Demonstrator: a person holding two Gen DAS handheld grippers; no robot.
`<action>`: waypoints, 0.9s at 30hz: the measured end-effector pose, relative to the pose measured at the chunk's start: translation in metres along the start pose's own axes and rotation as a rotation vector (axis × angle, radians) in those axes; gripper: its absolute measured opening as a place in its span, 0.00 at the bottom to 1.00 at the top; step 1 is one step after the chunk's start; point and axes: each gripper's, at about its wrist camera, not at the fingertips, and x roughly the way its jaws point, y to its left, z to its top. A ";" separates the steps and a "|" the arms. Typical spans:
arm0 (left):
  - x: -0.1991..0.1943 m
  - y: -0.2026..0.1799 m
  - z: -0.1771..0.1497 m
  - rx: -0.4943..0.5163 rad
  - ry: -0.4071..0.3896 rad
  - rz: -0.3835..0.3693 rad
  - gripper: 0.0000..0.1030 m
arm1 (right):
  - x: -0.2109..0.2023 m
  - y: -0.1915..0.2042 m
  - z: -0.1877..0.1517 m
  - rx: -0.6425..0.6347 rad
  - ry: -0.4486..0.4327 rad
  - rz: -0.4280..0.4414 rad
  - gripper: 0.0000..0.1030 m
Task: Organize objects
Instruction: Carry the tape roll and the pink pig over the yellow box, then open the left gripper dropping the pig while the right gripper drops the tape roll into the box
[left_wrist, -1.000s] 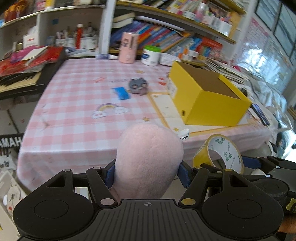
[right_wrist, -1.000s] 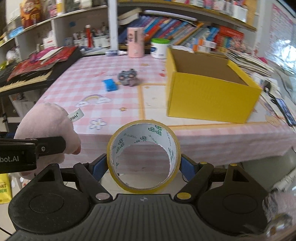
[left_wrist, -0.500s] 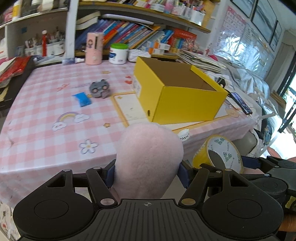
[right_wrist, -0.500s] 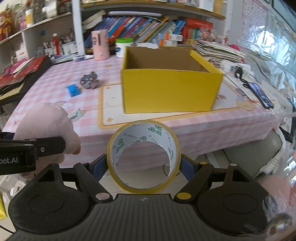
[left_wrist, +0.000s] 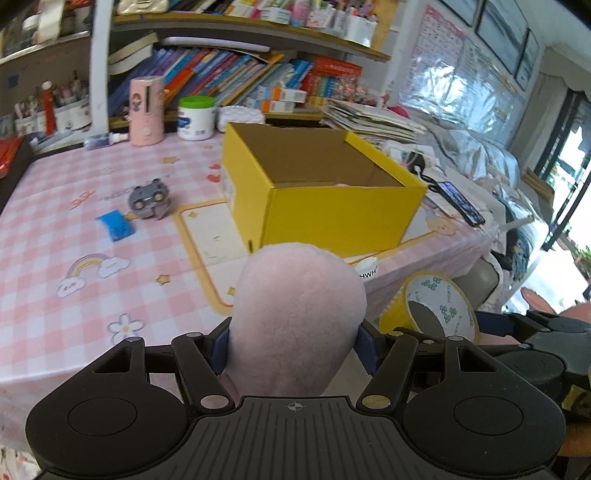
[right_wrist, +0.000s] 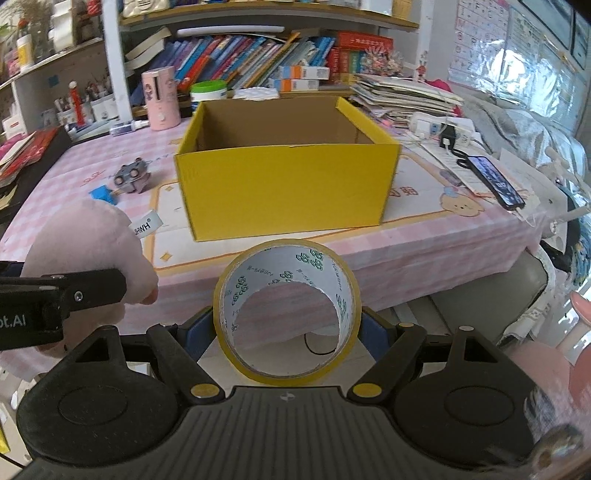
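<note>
Left wrist: yellow box (left_wrist: 332, 218), possibly pink inside.

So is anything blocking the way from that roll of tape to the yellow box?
Nothing visible does. The tape roll, held in the right gripper, faces the yellow box's near wall; only bare tablecloth lies between, and the box's top is open.
</note>
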 end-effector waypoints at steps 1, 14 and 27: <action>0.002 -0.002 0.000 0.007 0.002 -0.004 0.63 | 0.002 -0.003 0.000 0.007 0.003 -0.003 0.77; 0.009 -0.024 0.050 0.072 -0.178 0.004 0.63 | 0.014 -0.026 0.033 0.028 -0.103 -0.010 0.77; 0.063 -0.048 0.114 0.061 -0.251 0.083 0.64 | 0.043 -0.089 0.131 -0.023 -0.282 -0.012 0.77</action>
